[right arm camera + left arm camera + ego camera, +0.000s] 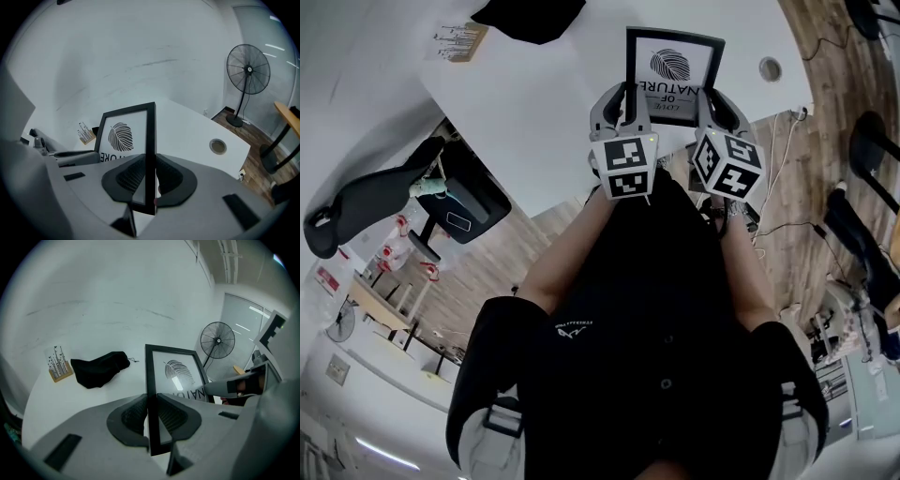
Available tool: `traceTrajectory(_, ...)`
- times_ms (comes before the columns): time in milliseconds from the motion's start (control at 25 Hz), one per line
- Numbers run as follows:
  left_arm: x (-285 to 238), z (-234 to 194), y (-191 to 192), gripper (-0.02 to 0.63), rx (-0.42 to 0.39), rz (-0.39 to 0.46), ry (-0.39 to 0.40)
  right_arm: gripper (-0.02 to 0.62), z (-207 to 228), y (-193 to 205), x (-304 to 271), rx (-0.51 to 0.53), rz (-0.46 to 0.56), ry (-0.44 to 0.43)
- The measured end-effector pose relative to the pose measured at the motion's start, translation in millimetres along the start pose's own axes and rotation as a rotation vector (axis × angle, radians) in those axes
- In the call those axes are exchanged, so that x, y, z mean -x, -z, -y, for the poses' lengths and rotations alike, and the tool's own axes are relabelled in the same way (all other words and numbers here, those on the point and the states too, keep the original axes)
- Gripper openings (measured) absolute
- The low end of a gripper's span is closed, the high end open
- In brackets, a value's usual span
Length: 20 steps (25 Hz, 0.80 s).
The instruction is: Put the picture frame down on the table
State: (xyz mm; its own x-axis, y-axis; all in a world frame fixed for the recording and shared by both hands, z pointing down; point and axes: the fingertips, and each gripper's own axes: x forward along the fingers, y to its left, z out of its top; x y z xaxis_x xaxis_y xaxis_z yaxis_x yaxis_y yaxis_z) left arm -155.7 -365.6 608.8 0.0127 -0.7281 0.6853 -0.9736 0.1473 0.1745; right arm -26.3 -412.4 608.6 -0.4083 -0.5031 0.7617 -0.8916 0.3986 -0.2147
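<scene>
A black picture frame [671, 73] with a leaf print and lettering hangs over the white table [544, 103], held by both grippers. My left gripper [622, 105] is shut on the frame's left edge [151, 394]. My right gripper [709, 105] is shut on its right edge [150, 150]. In both gripper views the frame stands nearly upright between the ribbed pads, its lower corner below the jaws. Whether its bottom touches the table is hidden.
A black cloth pouch [99, 367] and a small wooden block with printed stems [59, 365] lie on the table to the left. A round cable grommet [217, 146] sits to the right. A floor fan [247, 75] stands past the table's end; office chairs [394, 197] stand near its front edge.
</scene>
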Motion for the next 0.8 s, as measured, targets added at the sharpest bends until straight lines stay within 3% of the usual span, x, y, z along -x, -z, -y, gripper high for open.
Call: traceTrajectory(800,-52.5,-25.9,62.1,0.071,0.071,-0.287,0.019,0.067,6.0,54.3,-59.3,-0.070,-0.193,0.019)
